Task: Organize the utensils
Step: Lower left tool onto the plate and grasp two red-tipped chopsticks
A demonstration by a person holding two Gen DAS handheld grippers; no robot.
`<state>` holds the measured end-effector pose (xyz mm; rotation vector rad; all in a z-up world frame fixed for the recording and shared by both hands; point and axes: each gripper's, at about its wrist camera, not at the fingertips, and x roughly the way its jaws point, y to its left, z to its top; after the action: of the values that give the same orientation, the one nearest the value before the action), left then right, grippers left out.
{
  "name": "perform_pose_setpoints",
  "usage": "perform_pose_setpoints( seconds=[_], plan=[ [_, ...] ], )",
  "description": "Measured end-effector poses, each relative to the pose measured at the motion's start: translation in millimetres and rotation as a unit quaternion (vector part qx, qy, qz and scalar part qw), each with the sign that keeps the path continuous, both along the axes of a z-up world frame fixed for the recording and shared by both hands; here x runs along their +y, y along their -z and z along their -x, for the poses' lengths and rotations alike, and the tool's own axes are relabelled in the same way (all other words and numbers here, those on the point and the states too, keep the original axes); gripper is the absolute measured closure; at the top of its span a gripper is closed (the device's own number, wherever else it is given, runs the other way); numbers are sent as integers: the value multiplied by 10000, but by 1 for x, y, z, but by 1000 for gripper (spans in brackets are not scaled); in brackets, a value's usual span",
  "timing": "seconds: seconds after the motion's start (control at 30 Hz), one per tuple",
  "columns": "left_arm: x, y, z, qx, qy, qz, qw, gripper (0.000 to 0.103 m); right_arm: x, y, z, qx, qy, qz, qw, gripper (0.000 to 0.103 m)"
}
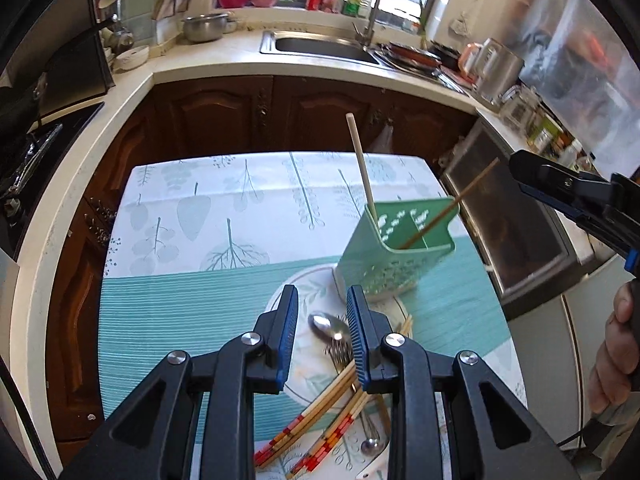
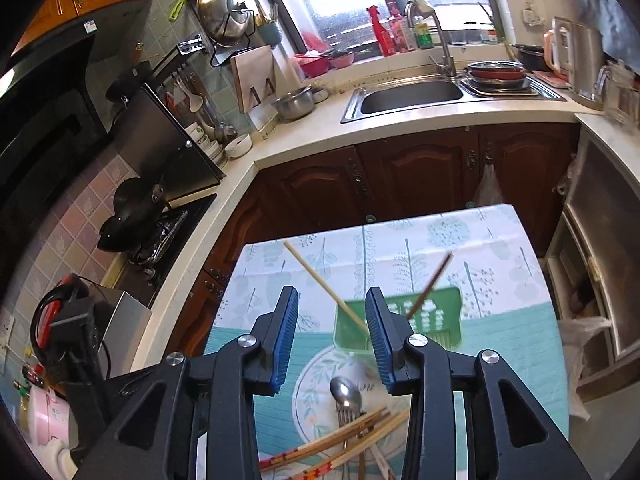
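Observation:
A green slotted utensil holder [image 1: 396, 252] [image 2: 432, 316] stands at the plate's far edge, holding a pale chopstick [image 1: 360, 168] [image 2: 320, 280] and a brown chopstick [image 1: 452, 208] [image 2: 434, 280]. On the floral plate [image 1: 288, 304] [image 2: 316, 380] lie a metal spoon [image 1: 328, 326] [image 2: 346, 392], forks [image 1: 340, 350] and several chopsticks with red-banded ends [image 1: 320, 412] [image 2: 352, 436]. My left gripper [image 1: 322, 300] hovers open over the spoon and forks, gripping nothing. My right gripper [image 2: 332, 312] [image 1: 520, 174] is open and empty, above the plate and short of the holder.
The leaf-print and teal tablecloth [image 1: 200, 240] covers a small table ringed by counters. A sink [image 2: 412, 96] lies beyond, a stove with a black wok [image 2: 136, 216] at the left, and a glass-door appliance [image 1: 520, 248] beside the table's right edge. A hand [image 1: 616, 360] holds the right gripper.

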<state>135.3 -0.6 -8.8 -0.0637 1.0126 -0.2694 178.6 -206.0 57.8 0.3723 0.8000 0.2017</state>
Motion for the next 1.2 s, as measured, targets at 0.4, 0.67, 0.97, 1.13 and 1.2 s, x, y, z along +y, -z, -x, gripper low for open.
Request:
perform_pose_setpoints(
  seconds=[0.4, 0.67, 0.97, 1.13, 1.2],
  plan=[
    [-8, 40, 3, 682, 780, -135, 9945, 68, 4, 54, 84, 764, 498, 317, 9953, 67],
    [-15, 95, 4, 1425, 1402, -59, 9798, 68, 4, 116, 116, 1456, 704, 235, 9866, 67],
    [-31, 155, -1, 2167, 2109, -101, 9531, 68, 15, 181, 123, 2071, 887, 15, 9743, 67],
    [-44, 175, -3, 2382, 2398, -180, 9410, 68, 20, 207, 121, 2284, 1002, -146, 9683, 67],
    [-48, 181, -4, 2413, 2446, -234, 9388, 68, 21, 215, 120, 2328, 1031, -184, 9669, 67]
  ],
)
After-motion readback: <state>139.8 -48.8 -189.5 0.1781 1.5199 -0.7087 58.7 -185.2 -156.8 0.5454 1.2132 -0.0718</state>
